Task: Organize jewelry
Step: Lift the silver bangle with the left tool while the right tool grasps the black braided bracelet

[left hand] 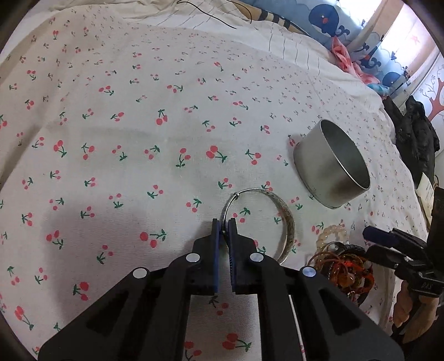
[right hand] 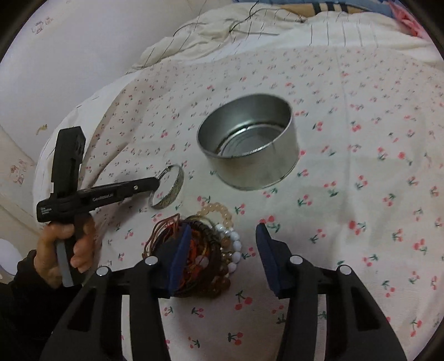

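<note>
My left gripper (left hand: 224, 225) is shut on the thin wire side of a silver bangle (left hand: 288, 222), which it holds just over the cherry-print cloth. In the right wrist view the bangle (right hand: 173, 191) hangs from the left gripper (right hand: 158, 182), left of the tin. An empty round metal tin (left hand: 330, 166) stands to the right of the bangle; it also shows in the right wrist view (right hand: 249, 144). A pile of bracelets (right hand: 211, 247), brown cords and pale beads, lies in front of my right gripper (right hand: 223, 234), which is open and empty over the pile's right side. The pile also shows in the left wrist view (left hand: 344, 263).
The cherry-print cloth (left hand: 125, 138) covers a bed. Rumpled cream bedding (right hand: 227, 30) lies behind it. Whale-print fabric (left hand: 327, 19) and dark clothing (left hand: 416, 138) sit at the far right edge. A wall (right hand: 83, 41) is to the left.
</note>
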